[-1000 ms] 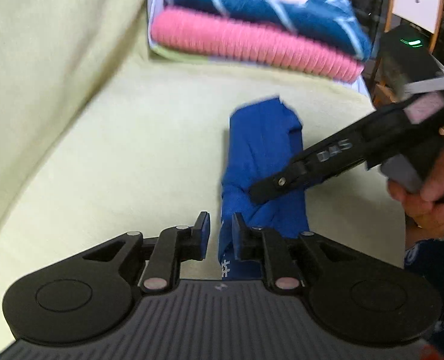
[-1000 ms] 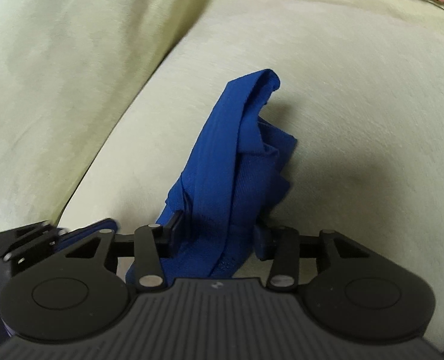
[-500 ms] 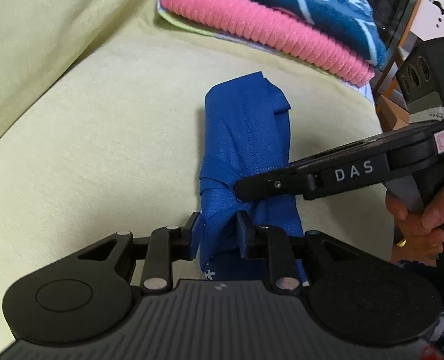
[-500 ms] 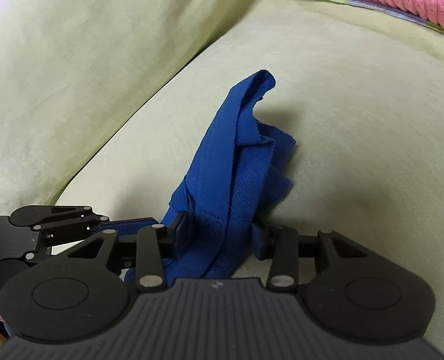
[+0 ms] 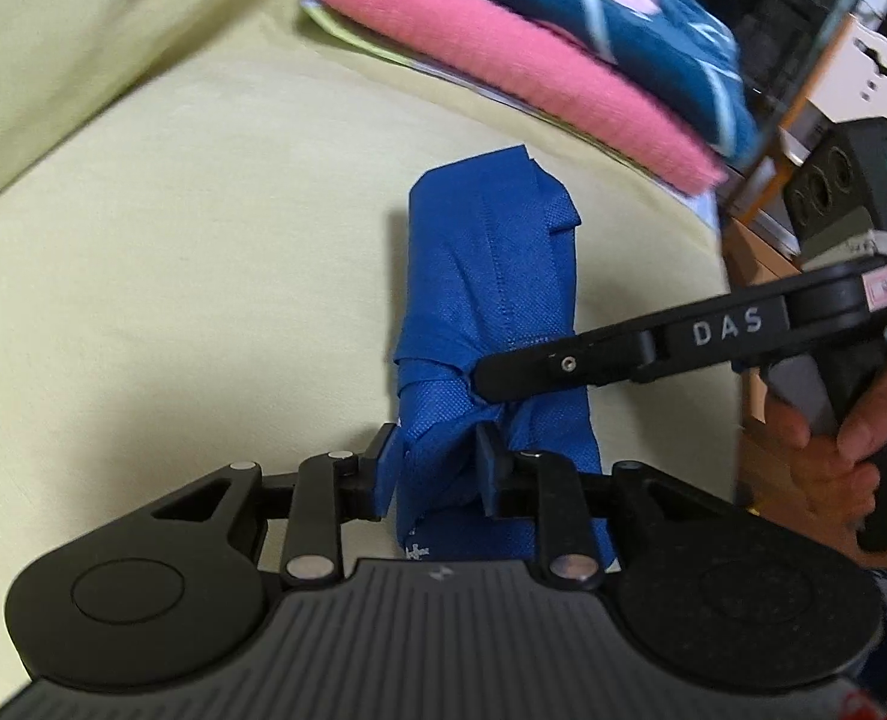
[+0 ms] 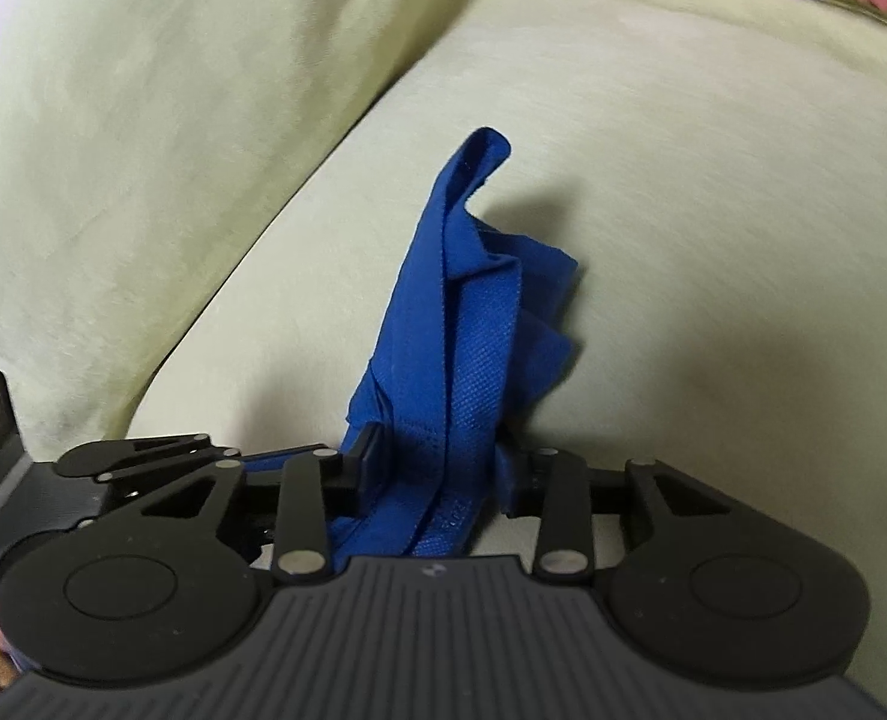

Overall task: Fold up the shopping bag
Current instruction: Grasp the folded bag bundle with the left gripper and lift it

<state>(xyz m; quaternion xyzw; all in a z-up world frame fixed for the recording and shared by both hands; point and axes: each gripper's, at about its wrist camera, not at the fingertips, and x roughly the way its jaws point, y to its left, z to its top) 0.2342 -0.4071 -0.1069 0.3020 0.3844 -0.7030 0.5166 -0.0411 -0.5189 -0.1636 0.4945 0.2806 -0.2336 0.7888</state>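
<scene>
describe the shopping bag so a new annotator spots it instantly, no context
On the pale yellow-green sofa seat, in front of a stack of folded textiles (pink and dark teal), lies one narrow bundle of royal-blue woven fabric: the shopping bag. Both the left gripper and right gripper grip its near end; nothing else there is solid blue.

The shopping bag [image 5: 491, 300] lies on the sofa seat [image 5: 203, 300] — folded towels [image 5: 521, 66] stacked at the far right, backrest [image 6: 143, 120] at the left.

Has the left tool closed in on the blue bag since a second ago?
Yes. The left tool now pinches the blue bag's near end on the yellow cushion.
</scene>
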